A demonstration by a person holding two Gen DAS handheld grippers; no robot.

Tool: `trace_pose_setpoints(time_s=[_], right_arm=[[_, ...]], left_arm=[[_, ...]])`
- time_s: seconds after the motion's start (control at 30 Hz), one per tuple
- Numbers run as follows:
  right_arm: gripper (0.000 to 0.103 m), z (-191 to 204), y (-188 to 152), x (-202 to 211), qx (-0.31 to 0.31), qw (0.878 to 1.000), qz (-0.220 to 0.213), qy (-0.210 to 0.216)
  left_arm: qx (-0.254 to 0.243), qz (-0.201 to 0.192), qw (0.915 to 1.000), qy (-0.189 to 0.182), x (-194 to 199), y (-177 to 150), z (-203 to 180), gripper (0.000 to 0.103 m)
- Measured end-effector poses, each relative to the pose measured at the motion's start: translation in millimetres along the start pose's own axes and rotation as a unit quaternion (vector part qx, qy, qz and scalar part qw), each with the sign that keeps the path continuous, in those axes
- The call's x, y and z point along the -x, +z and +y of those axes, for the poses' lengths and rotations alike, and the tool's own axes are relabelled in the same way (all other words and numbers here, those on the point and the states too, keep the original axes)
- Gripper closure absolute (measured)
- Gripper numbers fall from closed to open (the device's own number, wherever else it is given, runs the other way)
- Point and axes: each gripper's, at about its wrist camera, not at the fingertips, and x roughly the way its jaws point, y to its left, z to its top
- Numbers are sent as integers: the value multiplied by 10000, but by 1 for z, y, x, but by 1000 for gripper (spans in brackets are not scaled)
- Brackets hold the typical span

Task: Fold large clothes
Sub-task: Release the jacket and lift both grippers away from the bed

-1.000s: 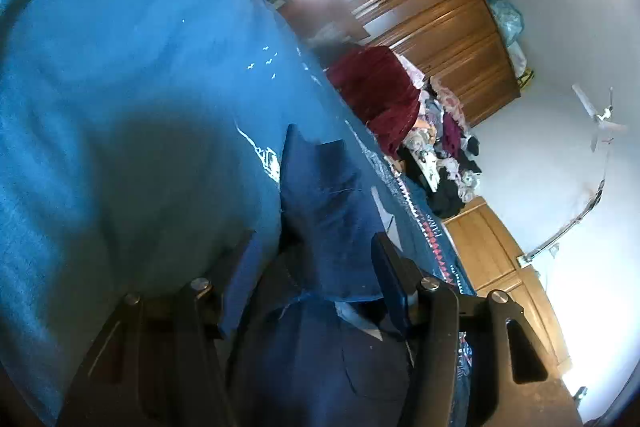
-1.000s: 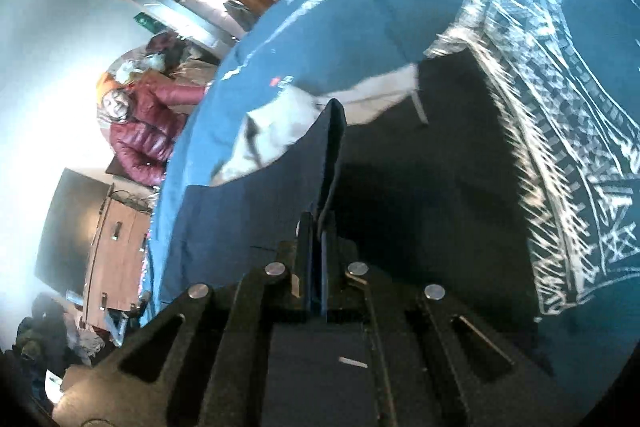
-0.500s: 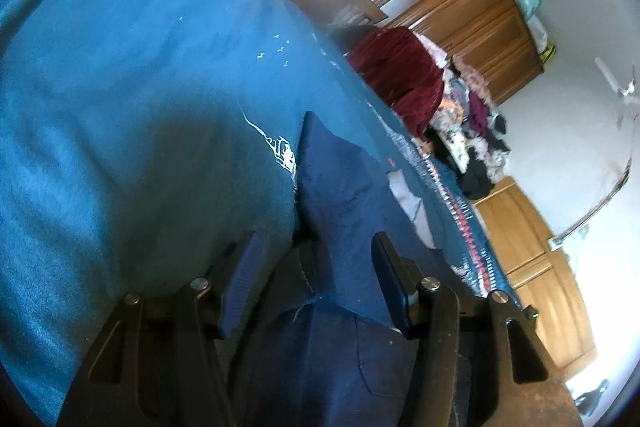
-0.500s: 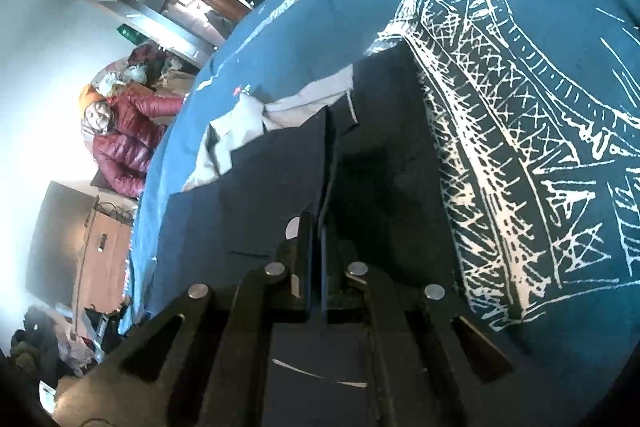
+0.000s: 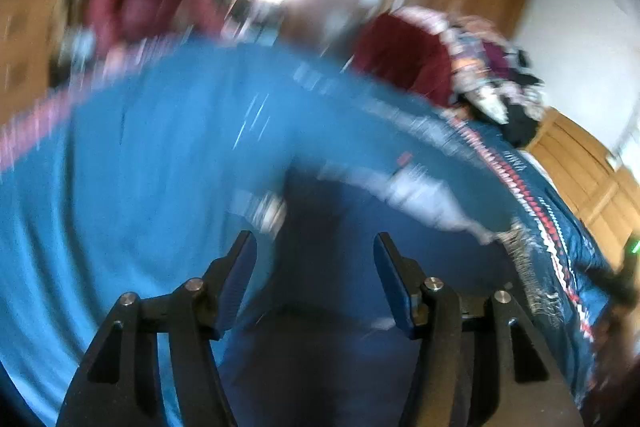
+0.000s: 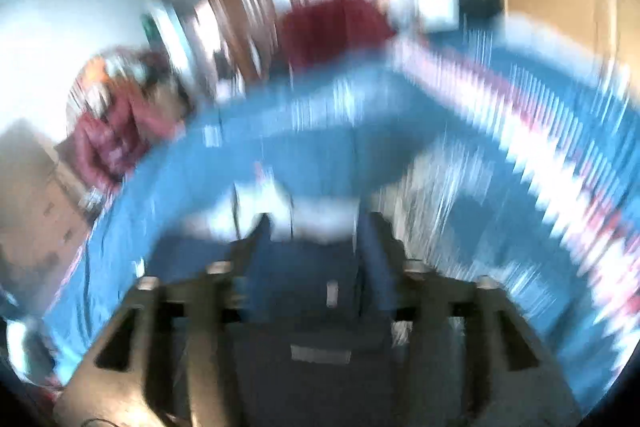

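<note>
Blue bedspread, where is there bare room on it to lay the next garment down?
Left of the open left tongs, the blue printed bedspread is plain and bare up to its pink patterned edge. Ahead and to their right it is taken up by the dark navy garment with its pale lining. The right wrist view is too blurred to judge.

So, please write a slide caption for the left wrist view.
Open left gripper above the dark navy garment on the blue bedspread.

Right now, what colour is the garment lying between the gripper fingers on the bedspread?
Dark navy blue garment, lying on the lighter teal bedspread; the left wrist view shows it best.
</note>
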Motion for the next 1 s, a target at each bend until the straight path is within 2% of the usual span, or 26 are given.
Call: trace_pose_setpoints(time_s=[0.03, 0.07, 0.1, 0.13, 0.17, 0.2, 0.3, 0.43, 0.47, 0.5, 0.57, 0.63, 0.7, 0.73, 0.8, 0.87, 0.93, 0.97, 1.0], right_arm=[[18, 14, 19, 37, 185, 9981, -573, -148], [1, 29, 32, 66, 329, 9935, -1056, -257], [0, 46, 46, 105, 541, 9831, -1701, -405], [0, 59, 53, 137, 736, 9719, -2173, -525], [0, 69, 59, 160, 882, 9628, -2480, -618], [0, 78, 63, 182, 985, 9550, -2725, -630], [0, 88, 66, 221, 1087, 9448, -3048, -513], [0, 91, 60, 232, 1190, 9419, -3068, -672], [0, 89, 61, 232, 1146, 9451, -2982, -693], [0, 85, 62, 230, 1059, 9485, -2918, -630], [0, 79, 59, 229, 979, 9505, -2889, -597], [0, 69, 55, 224, 962, 9558, -2703, -647], [0, 55, 45, 212, 910, 9690, -2254, -440], [0, 49, 38, 204, 876, 9760, -1971, -295], [0, 30, 13, 178, 780, 9898, -1189, 40], [0, 4, -27, 147, 603, 9973, -206, 376], [1, -19, -67, 123, 412, 9955, 605, 597], [5, -35, -96, 109, 247, 9913, 1098, 690], [7, -47, -117, 103, 83, 9871, 1411, 756]], left_arm=[[-194, -295, 9994, -16, 21, 20, -19, 37], [-366, -622, 9974, -51, 45, 40, -39, 33], [-512, -1037, 9933, -85, 75, 62, -58, 28], [-611, -1391, 9883, -128, 100, 77, -73, 24], [-705, -1842, 9802, -191, 133, 93, -89, 16], [-739, -2124, 9741, -236, 157, 104, -98, 9], [-826, -2695, 9589, -326, 209, 127, -113, 6], [-914, -3027, 9483, -283, 246, 133, -110, 5], [-920, -3102, 9460, -191, 250, 131, -107, 2], [-900, -3064, 9475, -145, 251, 132, -106, 2], [-887, -3012, 9492, -224, 255, 131, -103, 2], [-979, -3058, 9469, -139, 258, 123, -100, 1], [-1163, -2719, 9550, -222, 244, 110, -88, 0], [-1162, -2453, 9618, -344, 235, 102, -81, 0], [-942, -1636, 9785, -835, 206, 84, -54, 0], [-644, -964, 9881, -1008, 179, 54, -17, 0], [-325, -363, 9948, -892, 157, 16, 23, 2], [-153, -78, 9964, -826, 149, -5, 42, 2], [-32, 157, 9969, -765, 143, -24, 56, 3]])
